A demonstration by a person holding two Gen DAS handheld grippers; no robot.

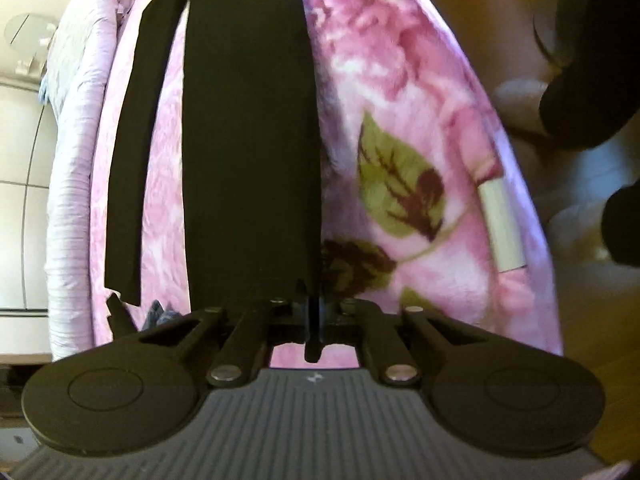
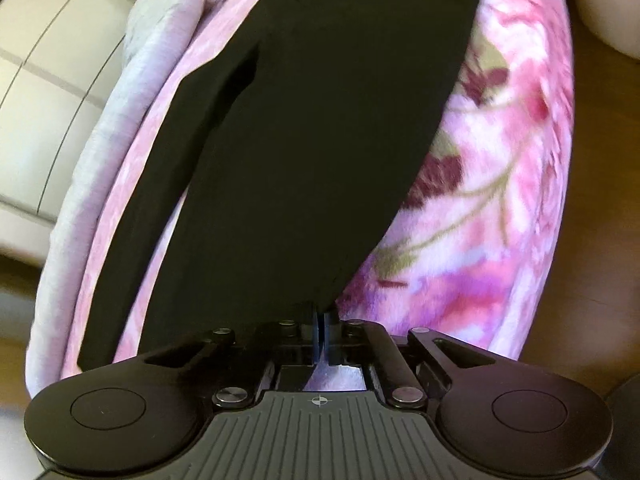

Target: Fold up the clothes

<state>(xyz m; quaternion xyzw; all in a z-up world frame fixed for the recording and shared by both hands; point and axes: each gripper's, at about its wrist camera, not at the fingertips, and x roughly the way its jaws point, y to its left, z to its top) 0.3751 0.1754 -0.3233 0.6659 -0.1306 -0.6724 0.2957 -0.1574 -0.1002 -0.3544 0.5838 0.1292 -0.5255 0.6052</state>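
A black garment (image 1: pixel 252 140) hangs stretched down over a bed covered by a pink floral blanket (image 1: pixel 400 120). A narrow black strip of it (image 1: pixel 132 160) hangs to the left. My left gripper (image 1: pixel 314 304) is shut on the garment's edge, jaws pressed together. In the right wrist view the same black garment (image 2: pixel 300 140) fills the middle, over the pink blanket (image 2: pixel 500 180). My right gripper (image 2: pixel 320 320) is shut on the garment's edge too. The fingertips are hidden in the dark cloth.
A pale lilac quilt (image 1: pixel 76 160) lies along the bed's left edge; it also shows in the right wrist view (image 2: pixel 120 92). White cupboard panels (image 2: pixel 44 60) stand at left. Wooden floor (image 1: pixel 592 340) and a dark shape (image 1: pixel 592 60) lie at right.
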